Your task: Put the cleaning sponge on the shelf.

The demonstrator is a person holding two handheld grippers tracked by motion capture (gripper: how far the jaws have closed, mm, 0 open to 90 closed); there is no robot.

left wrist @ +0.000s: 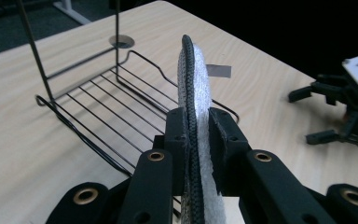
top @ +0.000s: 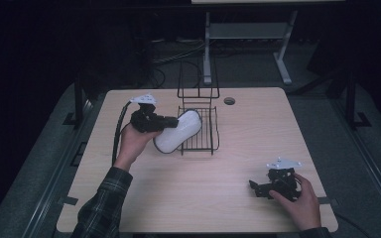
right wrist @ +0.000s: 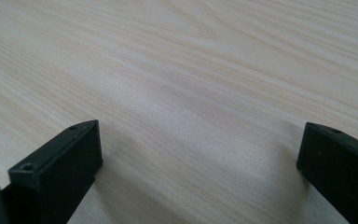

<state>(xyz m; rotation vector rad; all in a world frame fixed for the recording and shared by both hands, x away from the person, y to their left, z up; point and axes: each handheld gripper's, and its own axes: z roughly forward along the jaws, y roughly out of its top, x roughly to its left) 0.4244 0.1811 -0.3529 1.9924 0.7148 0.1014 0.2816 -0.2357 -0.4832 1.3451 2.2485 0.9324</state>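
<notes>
My left gripper (top: 171,122) is shut on a flat white pad with a dark stitched rim (top: 178,131), held edge-up over the left side of a black wire rack (top: 201,130). In the left gripper view the pad (left wrist: 192,79) stands between the two black jaws, with the wire rack (left wrist: 98,107) just behind and to the left of it. My right gripper (top: 256,188) rests low on the table near the front right corner, held by a hand. Its jaws stand wide apart over bare wood in the right gripper view (right wrist: 198,154), with nothing between them.
The light wooden table (top: 228,163) has a round cable hole (top: 229,101) at the back. The rack's tall wire back (top: 197,79) rises at its far end. Beyond the table stand a white desk frame (top: 248,34) and cables on the dark floor.
</notes>
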